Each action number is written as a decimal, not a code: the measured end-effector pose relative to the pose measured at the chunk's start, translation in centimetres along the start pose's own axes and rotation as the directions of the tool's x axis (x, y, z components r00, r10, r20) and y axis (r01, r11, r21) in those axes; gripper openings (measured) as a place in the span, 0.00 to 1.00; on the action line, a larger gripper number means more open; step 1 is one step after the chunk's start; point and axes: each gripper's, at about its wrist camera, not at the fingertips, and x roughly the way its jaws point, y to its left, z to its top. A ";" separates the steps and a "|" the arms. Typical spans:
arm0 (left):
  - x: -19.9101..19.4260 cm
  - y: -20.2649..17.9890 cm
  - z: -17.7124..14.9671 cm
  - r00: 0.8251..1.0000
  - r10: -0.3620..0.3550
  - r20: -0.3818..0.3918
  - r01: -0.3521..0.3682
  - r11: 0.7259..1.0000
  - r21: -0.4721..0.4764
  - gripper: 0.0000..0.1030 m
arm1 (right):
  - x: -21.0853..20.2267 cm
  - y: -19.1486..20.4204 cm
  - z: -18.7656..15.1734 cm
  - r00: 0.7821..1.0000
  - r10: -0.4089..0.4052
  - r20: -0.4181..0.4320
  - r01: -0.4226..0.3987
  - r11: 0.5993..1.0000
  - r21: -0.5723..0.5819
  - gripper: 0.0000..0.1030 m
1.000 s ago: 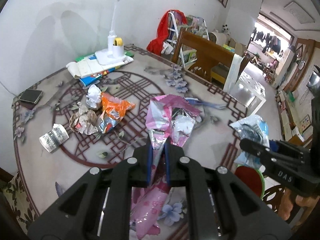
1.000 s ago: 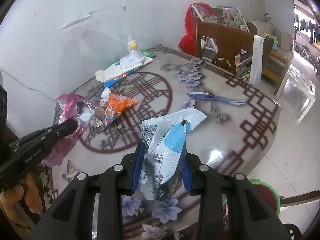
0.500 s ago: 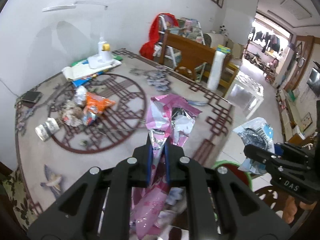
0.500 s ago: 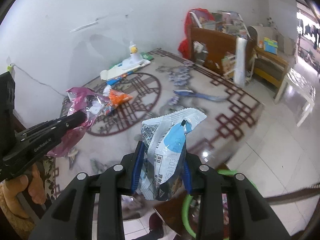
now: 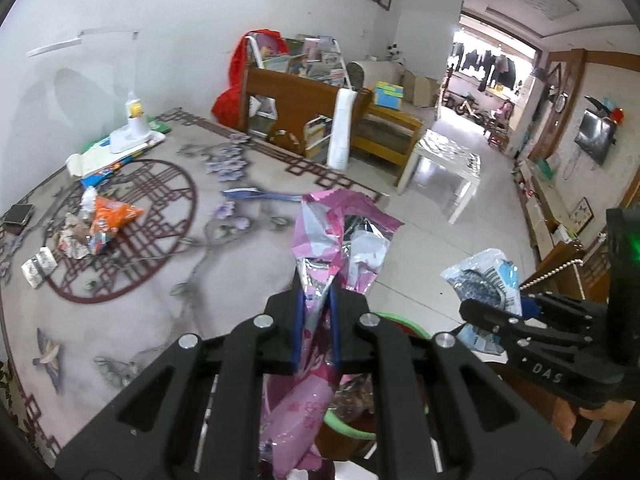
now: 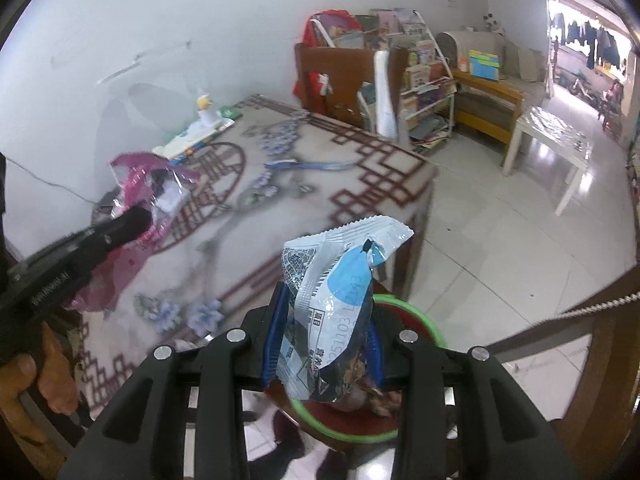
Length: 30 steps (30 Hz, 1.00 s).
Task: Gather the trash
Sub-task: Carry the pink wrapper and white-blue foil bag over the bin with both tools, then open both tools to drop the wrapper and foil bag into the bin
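Note:
My left gripper is shut on a crumpled pink foil wrapper, which hangs past the table's corner over a green-rimmed bin. My right gripper is shut on a blue and white snack bag and holds it above the same bin, on the floor beside the table. Each gripper shows in the other's view: the right one low on the right, the left one at the left. On the patterned table lie an orange packet, crumpled paper and a small folded wrapper.
A white desk lamp stands on papers at the table's far edge, a dark wallet at its left. Behind the table are a wooden chair and a book rack; a white side table stands on the tiled floor.
Both grippers have swung right with their wrappers, from over the table to past its corner. The green-rimmed bin has come into view under them.

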 end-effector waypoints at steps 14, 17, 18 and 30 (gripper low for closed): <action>1.8 -5.7 -0.9 0.999 -0.033 -0.025 0.034 0.999 0.034 0.10 | -0.5 -6.2 -2.1 0.999 0.023 -0.048 -0.020 0.998 0.057 0.34; 2.3 -6.6 -1.1 0.999 -0.039 -0.039 0.041 0.998 0.052 0.10 | -0.4 -7.1 -2.2 0.998 0.037 -0.051 -0.032 0.996 0.084 0.35; 2.5 -6.8 -1.1 0.998 -0.042 -0.043 0.045 0.997 0.056 0.10 | -0.5 -7.5 -2.2 0.998 0.043 -0.050 -0.038 0.994 0.098 0.35; 2.8 -7.7 -1.0 0.998 -0.062 -0.031 0.064 0.996 0.070 0.55 | -0.7 -8.8 -2.0 0.998 0.031 -0.050 -0.022 0.987 0.160 0.54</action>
